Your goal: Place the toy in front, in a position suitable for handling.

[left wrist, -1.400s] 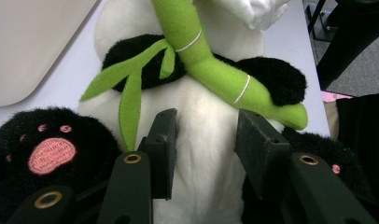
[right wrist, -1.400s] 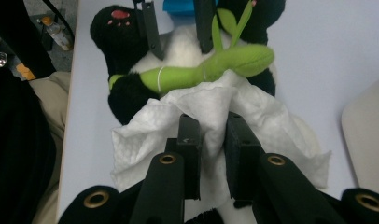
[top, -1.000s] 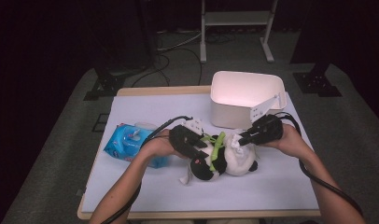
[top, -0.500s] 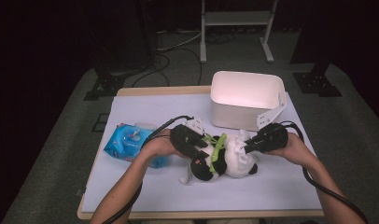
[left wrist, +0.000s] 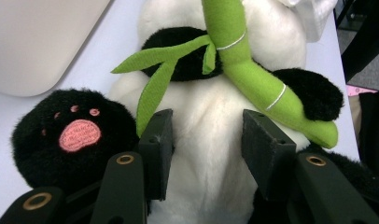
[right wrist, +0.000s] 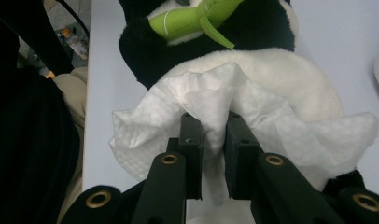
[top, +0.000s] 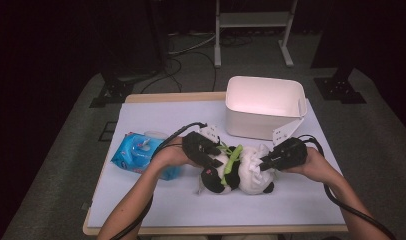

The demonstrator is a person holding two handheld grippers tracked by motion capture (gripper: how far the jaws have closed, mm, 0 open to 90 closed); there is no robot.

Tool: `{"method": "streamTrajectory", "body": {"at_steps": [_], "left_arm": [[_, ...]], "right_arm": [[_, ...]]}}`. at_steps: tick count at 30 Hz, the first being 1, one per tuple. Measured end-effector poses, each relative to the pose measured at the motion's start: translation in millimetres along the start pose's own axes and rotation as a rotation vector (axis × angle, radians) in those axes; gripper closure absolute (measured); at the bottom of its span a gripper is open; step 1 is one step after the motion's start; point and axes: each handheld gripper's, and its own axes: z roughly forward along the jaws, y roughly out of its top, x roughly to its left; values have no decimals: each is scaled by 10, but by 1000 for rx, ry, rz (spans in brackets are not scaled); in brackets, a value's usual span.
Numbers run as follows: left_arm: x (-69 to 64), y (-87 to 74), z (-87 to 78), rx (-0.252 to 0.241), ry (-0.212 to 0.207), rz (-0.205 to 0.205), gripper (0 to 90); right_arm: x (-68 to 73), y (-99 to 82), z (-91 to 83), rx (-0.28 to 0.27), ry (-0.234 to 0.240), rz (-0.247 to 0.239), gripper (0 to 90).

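A black-and-white panda plush (top: pixel 236 172) with a green bamboo stalk (left wrist: pixel 243 70) lies on its back at the middle of the table. My left gripper (top: pixel 211 155) comes in from the left. Its two jaws press into the white belly (left wrist: pixel 201 107), one on each side, next to a black paw with a pink pad (left wrist: pixel 78 135). My right gripper (top: pixel 266 162) is shut on a crumpled white wipe (right wrist: pixel 225 102). The wipe rests against the panda's white head (right wrist: pixel 290 79).
A white plastic bin (top: pixel 263 95) stands just behind the panda at the back right. A blue wipes pack (top: pixel 138 152) lies left of my left hand. The pale table surface (top: pixel 191 210) runs toward the near edge. A metal stand stands on the floor beyond the table.
My right gripper has come down and toward the near side with the wipe, onto the panda's head. The left gripper and the panda have stayed in place.
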Motion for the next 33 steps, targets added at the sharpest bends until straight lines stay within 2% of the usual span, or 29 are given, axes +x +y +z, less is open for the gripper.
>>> {"method": "streamTrajectory", "body": {"at_steps": [5,7,14,17,19,23,28,29,33], "left_arm": [[-34,-7,23,-4,-13,-8,537],[-50,-9,32,-9,-18,-7,537],[-129,-9,35,-4,-20,9,538],[-133,-15,29,-5,-10,4,537],[-137,-14,30,-9,-10,3,539],[-150,-5,30,-2,-7,4,539],[-144,5,29,6,-6,9,538],[-143,8,29,7,-8,10,538],[-134,21,25,18,-13,11,537]], "right_arm": [[2,65,-42,-7,-29,-22,789],[10,122,-42,-18,-24,-36,789],[53,375,109,-16,-3,-88,790],[66,415,138,2,-21,-107,790],[64,393,107,-1,-33,-115,790],[63,280,11,-25,-46,-97,790],[52,46,-105,-44,-63,-54,790],[53,-55,-129,-48,-68,-39,789],[60,-184,-159,-59,-71,-19,789]]}}
